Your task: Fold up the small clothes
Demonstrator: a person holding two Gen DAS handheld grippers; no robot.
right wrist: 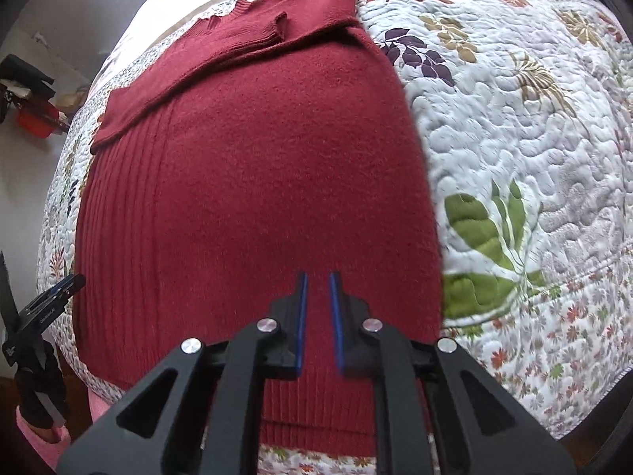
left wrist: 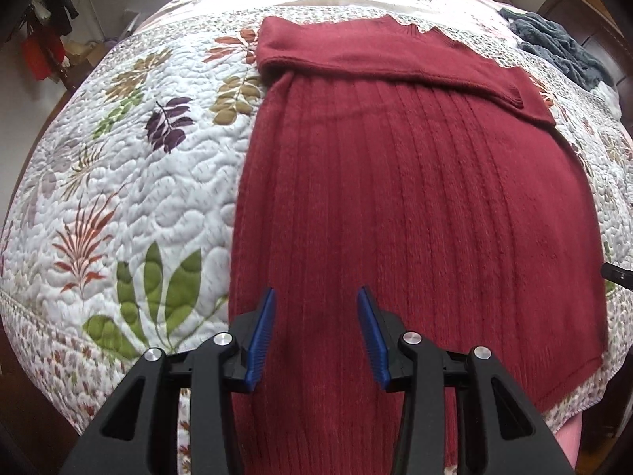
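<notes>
Your left gripper (left wrist: 316, 332) hovers spread wide, your right gripper (right wrist: 318, 318) nearly closed on nothing, both low-centre over the red sweater (left wrist: 415, 206) (sleeves already folded across, upper frame), ready for its hem.

A dark red ribbed knit sweater (left wrist: 415, 206) (right wrist: 253, 182) lies flat on the bed, hem nearest, neckline at the far end. Both sleeves are folded in across the chest, one cuff resting near the collar. The body is smooth, its vertical ribs running straight toward the hem.
</notes>
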